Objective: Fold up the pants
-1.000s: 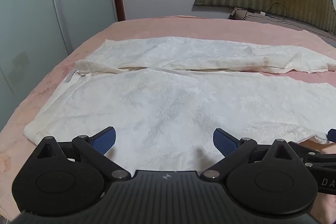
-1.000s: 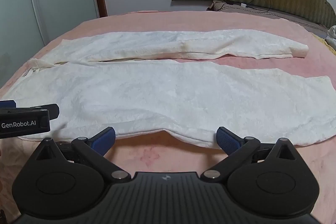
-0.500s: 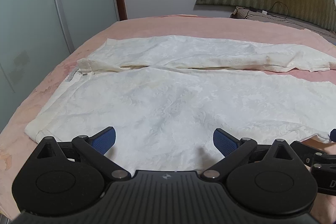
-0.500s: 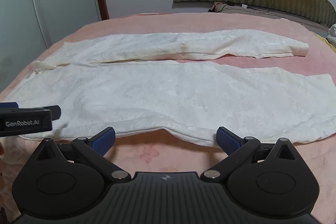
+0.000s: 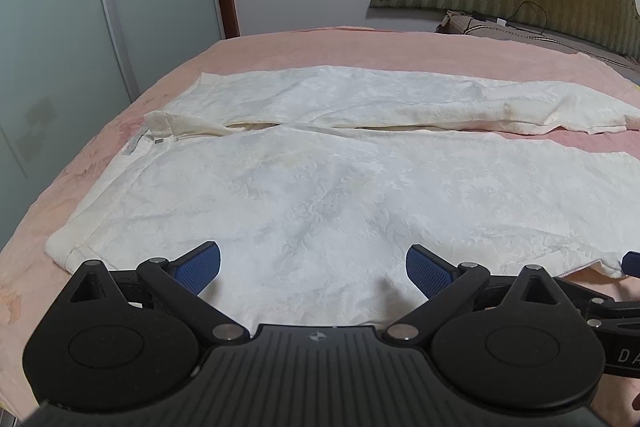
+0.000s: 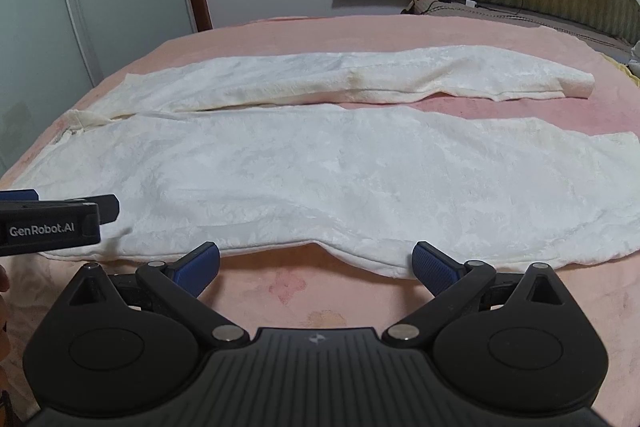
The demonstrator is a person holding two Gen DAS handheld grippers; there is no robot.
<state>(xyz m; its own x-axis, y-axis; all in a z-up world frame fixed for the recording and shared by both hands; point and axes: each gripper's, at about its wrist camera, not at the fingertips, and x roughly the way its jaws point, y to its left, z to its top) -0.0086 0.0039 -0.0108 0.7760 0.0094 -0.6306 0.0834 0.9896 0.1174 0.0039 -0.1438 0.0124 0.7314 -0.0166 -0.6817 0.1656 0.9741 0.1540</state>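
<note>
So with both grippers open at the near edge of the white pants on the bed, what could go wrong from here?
The left gripper hovers over the pants inside the hem, so it may pinch only the top layer. The right gripper sits where the near edge curves inward, so it could close on the pink bedspread instead. The far leg is already rumpled, so folding onto it may trap creases.

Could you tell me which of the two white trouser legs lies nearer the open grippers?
The wider, flatter white trouser leg, its edge just ahead of the right gripper; the narrower leg lies beyond it.
</note>
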